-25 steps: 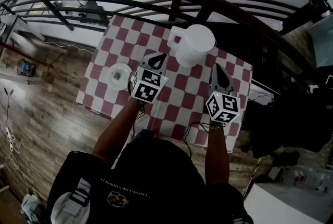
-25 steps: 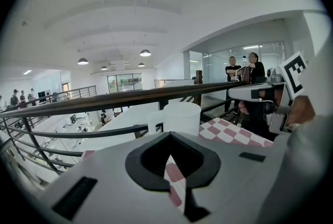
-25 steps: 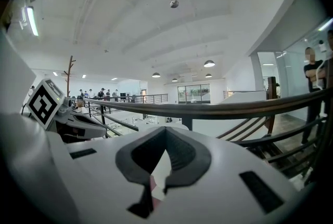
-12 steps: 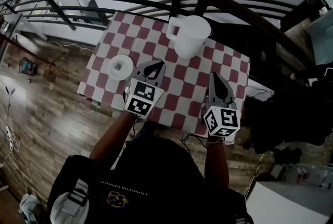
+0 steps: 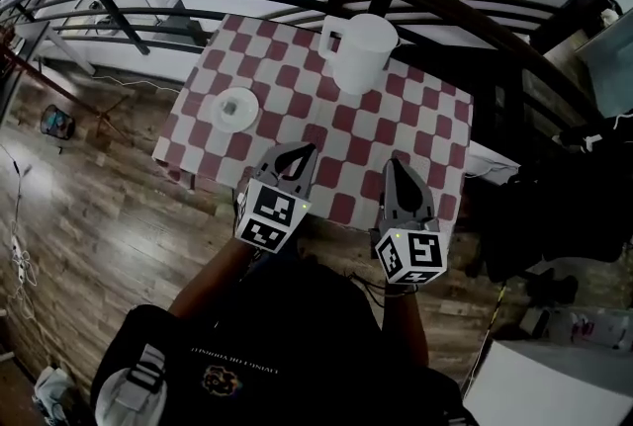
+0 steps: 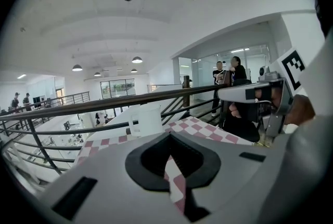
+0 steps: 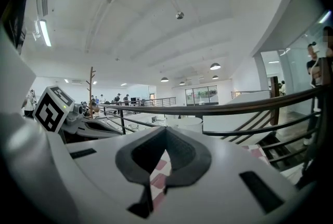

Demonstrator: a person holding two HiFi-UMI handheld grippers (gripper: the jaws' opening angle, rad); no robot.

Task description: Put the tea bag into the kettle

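**Both grippers empty at the near edge; tea bag not confirmed**

The saucer [image 5: 237,108] is sitting on the left of the checked table [image 5: 425,118], showing a pale spot too small to call a tea bag. The left gripper [image 5: 302,155] is hovering over the near edge, fingers together on nothing. The kettle [image 5: 361,53] is standing upright at the far side, well apart, its inside not showing. The right gripper [image 5: 398,169] is hovering alongside, fingers together, empty. Judgement: no pick is in hand. If the bag is lying on the saucer, one gripper needs to open and reach there.

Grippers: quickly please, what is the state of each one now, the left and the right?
Left gripper: closed, jaws together, holding nothing.
Right gripper: closed, jaws together, holding nothing.
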